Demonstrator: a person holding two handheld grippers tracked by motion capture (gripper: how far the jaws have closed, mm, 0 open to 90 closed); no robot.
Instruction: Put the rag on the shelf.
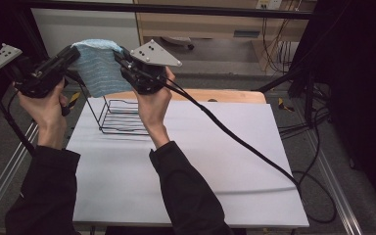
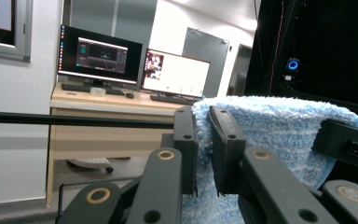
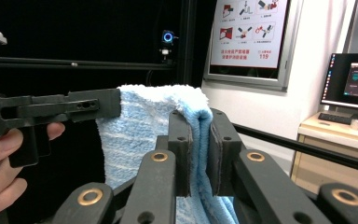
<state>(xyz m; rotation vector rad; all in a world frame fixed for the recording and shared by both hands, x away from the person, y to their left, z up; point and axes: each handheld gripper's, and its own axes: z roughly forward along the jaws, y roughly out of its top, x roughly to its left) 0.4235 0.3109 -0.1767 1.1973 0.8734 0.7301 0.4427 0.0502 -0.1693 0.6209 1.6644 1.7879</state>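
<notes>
Tongs point(image 1: 119, 55) pinching fluffy blue towel point(image 1: 96, 68), hanging folded

High view: you get even overhead light on the pale bench point(image 1: 186, 161), with soft shadows under your forearms and the cable; the left and right margins fall into near-black. Left gripper view: the far monitors point(image 2: 135, 63) glow, slightly soft; the right side is dark. Right gripper view: the left background is black, the right wall bright; the near jaws blur slightly.
</notes>
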